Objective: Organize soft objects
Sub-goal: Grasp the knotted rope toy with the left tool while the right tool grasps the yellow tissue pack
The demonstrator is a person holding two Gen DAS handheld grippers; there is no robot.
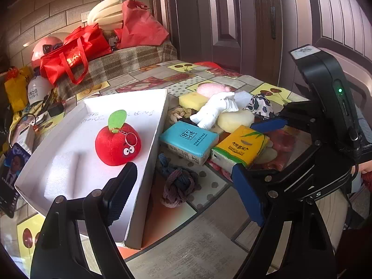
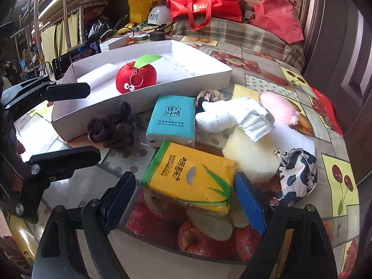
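Note:
A red plush apple point(image 1: 117, 145) lies in the white box point(image 1: 148, 144); it also shows in the right wrist view point(image 2: 136, 76) inside the box point(image 2: 186, 81). Beside the box lie a blue tissue pack point(image 1: 189, 140) point(image 2: 172, 119), a yellow tissue pack point(image 1: 240, 148) point(image 2: 189, 179), a dark knotted rope point(image 1: 177, 186) point(image 2: 111, 125), white socks point(image 2: 232, 117), a pink puff point(image 2: 279, 108) and sponges. My left gripper point(image 1: 183, 190) is open and empty, over the box's near corner. My right gripper point(image 2: 186, 200) is open, its fingers either side of the yellow pack.
The round table has a fruit-print cloth point(image 2: 334, 174). Red bags point(image 1: 76, 48), helmets and a yellow bag crowd the back. A phone point(image 2: 67, 60) and small items lie left of the box. A brown door point(image 1: 232, 18) stands behind the table.

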